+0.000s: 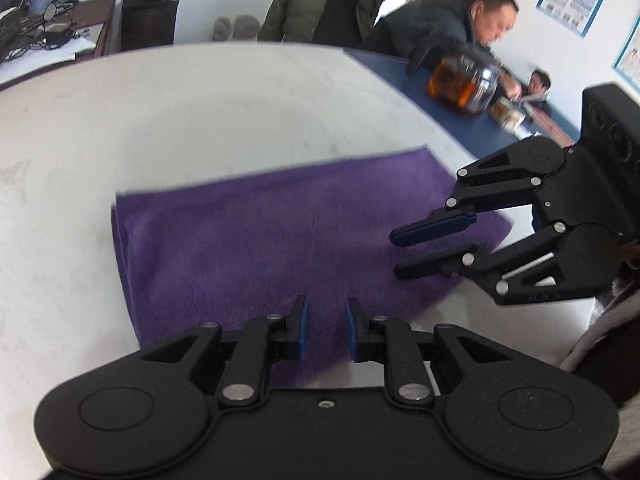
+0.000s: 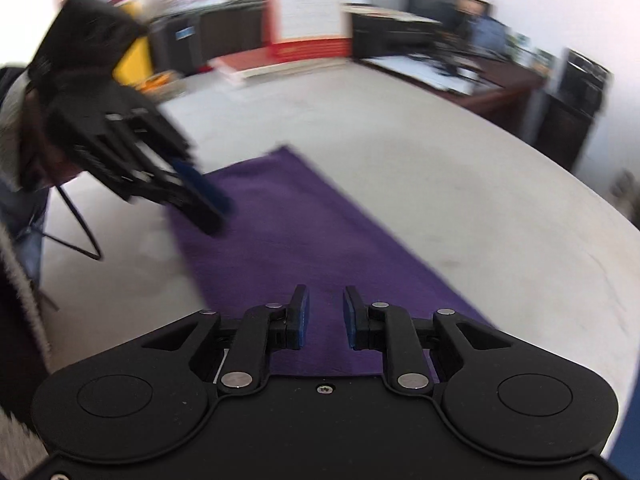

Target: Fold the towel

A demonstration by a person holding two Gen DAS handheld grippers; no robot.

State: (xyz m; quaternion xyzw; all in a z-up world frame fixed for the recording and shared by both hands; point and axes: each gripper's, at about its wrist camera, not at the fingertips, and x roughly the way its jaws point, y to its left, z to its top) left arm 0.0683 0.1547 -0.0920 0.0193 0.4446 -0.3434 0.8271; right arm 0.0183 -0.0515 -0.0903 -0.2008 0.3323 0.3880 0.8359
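Note:
A purple towel [image 1: 256, 236] lies folded flat on the white table [image 1: 160, 112]; its doubled edge shows at the left. It also shows in the right wrist view [image 2: 304, 240] as a long strip. My left gripper [image 1: 326, 308] is open and empty, just above the towel's near edge. My right gripper [image 1: 396, 254] is open and empty, hovering over the towel's right end. In the right wrist view my right gripper [image 2: 325, 298] sits above the towel's near end, and my left gripper [image 2: 218, 216], blurred, hangs over the far left corner.
A blue table [image 1: 440, 92] adjoins the white one at the right, with a glass teapot [image 1: 460, 84] of amber tea and a man [image 1: 472, 20] leaning over it. A black speaker [image 1: 612, 128] stands at the right. A folding chair frame [image 2: 76, 236] stands off the table's left edge.

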